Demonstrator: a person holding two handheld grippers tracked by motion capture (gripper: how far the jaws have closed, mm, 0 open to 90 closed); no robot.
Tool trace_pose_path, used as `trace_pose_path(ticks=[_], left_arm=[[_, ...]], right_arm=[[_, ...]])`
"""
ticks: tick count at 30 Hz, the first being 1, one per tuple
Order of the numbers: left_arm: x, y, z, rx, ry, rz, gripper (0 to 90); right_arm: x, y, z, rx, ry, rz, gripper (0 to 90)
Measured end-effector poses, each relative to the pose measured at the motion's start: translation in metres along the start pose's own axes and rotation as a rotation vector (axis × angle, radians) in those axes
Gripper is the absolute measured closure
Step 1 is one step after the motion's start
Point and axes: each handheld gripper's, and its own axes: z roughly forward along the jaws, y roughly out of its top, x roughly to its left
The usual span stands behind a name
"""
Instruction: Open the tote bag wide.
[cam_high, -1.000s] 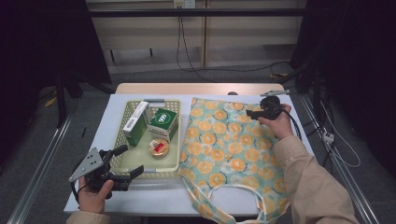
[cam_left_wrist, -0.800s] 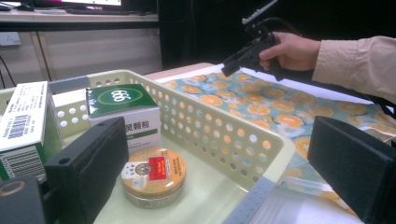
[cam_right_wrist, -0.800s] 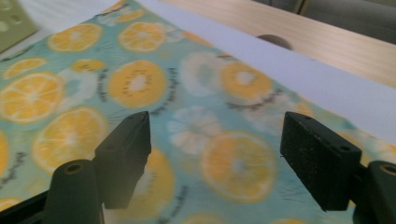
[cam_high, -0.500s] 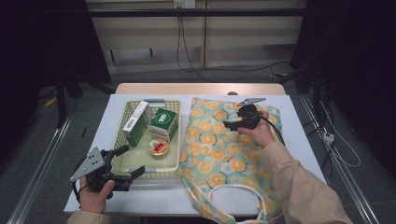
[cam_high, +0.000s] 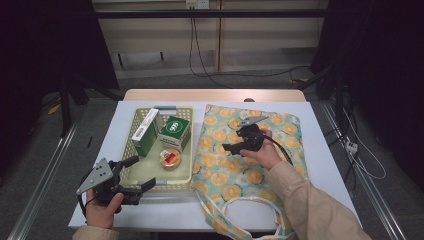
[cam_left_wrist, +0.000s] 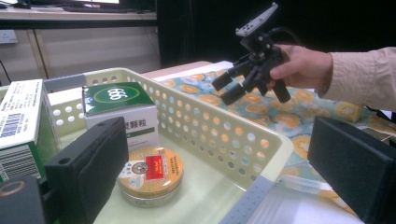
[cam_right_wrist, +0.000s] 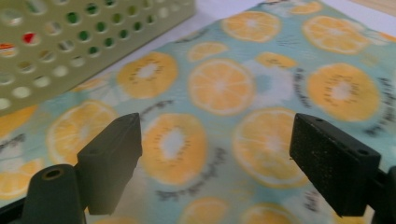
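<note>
White table (cam_high: 330, 165) in a dark room. The basket (cam_high: 186, 176) holds two green boxes (cam_high: 174, 132) and a round tin (cam_high: 170, 158). Right gripper (cam_high: 231, 148), jaws just opening wide and empty, hangs over the orange-print bag (cam_high: 280, 131); left gripper (cam_high: 141, 175) gapes empty at the basket's near corner.

A basket (cam_high: 186, 176) sits on the left part of the table (cam_high: 330, 165), and a flat cloth bag (cam_high: 280, 131) lies just to its right, with its handles (cam_high: 240, 214) at the near edge. In the basket, a tall box (cam_high: 145, 131) stands at the left, a smaller box (cam_high: 174, 131) stands right beside it, and a round tin (cam_high: 169, 158) lies in front of the two boxes. The left gripper (cam_high: 139, 174) is at the basket's near left corner, and the right gripper (cam_high: 231, 148) is over the bag, close to the basket's right side.
</note>
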Motion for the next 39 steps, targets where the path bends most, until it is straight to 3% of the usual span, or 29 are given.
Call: trace_pose_path(ticks=[1,2,4,7,8,15,17,19,20,22,25,27,28,29,30,33,39], left_arm=[[0.0,0.0,0.0,0.0,0.001,0.001,5.0],[0.0,0.0,0.0,0.0,0.0,0.001,5.0],[0.0,0.0,0.0,0.001,0.0,0.003,5.0],[0.0,0.0,0.001,0.001,-0.001,0.002,5.0],[0.0,0.0,0.001,0.001,-0.002,0.001,5.0],[0.001,-0.001,0.0,0.0,-0.003,-0.005,5.0],[0.001,-0.001,0.0,0.0,-0.003,-0.006,5.0],[0.001,-0.001,0.0,0.001,-0.002,-0.006,5.0],[0.0,-0.001,0.0,-0.001,-0.003,-0.006,5.0],[0.0,-0.001,0.0,0.0,-0.002,-0.007,5.0],[0.001,-0.001,0.001,0.005,-0.005,-0.005,5.0],[0.0,-0.001,0.001,0.008,-0.004,-0.004,5.0],[0.0,-0.001,0.001,0.01,-0.003,-0.001,5.0],[-0.001,-0.001,0.001,0.011,-0.004,0.002,5.0],[-0.001,-0.001,0.001,0.009,-0.004,0.0,5.0],[-0.001,0.0,0.001,0.004,-0.002,-0.002,5.0],[-0.001,-0.001,0.001,0.006,-0.002,-0.002,5.0]], right_arm=[[0.009,0.0,0.003,0.002,0.032,-0.015,16.1],[0.009,0.0,0.003,0.002,0.032,-0.015,16.1],[0.022,0.0,0.008,0.014,0.069,-0.053,19.0],[0.03,-0.001,0.012,0.023,0.086,-0.077,23.9],[0.037,-0.003,0.015,0.028,0.104,-0.098,30.4],[0.047,-0.005,0.025,0.035,0.121,-0.127,37.9],[0.053,-0.004,0.031,0.06,0.121,-0.138,40.2],[0.054,-0.005,0.033,0.069,0.12,-0.149,40.1],[0.056,-0.006,0.035,0.067,0.107,-0.186,41.5],[0.054,-0.005,0.035,0.069,0.092,-0.17,50.0],[0.053,-0.005,0.035,0.069,0.089,-0.167,53.6],[0.056,-0.002,0.035,0.093,0.085,-0.179,64.3],[0.056,-0.002,0.035,0.093,0.085,-0.179,64.3],[0.057,0.0,0.035,0.106,0.094,-0.187,69.9],[0.059,0.001,0.036,0.119,0.109,-0.21,81.3],[0.058,0.0,0.037,0.109,0.127,-0.171,90.0],[0.06,-0.001,0.038,0.094,0.11,-0.188,90.0]])
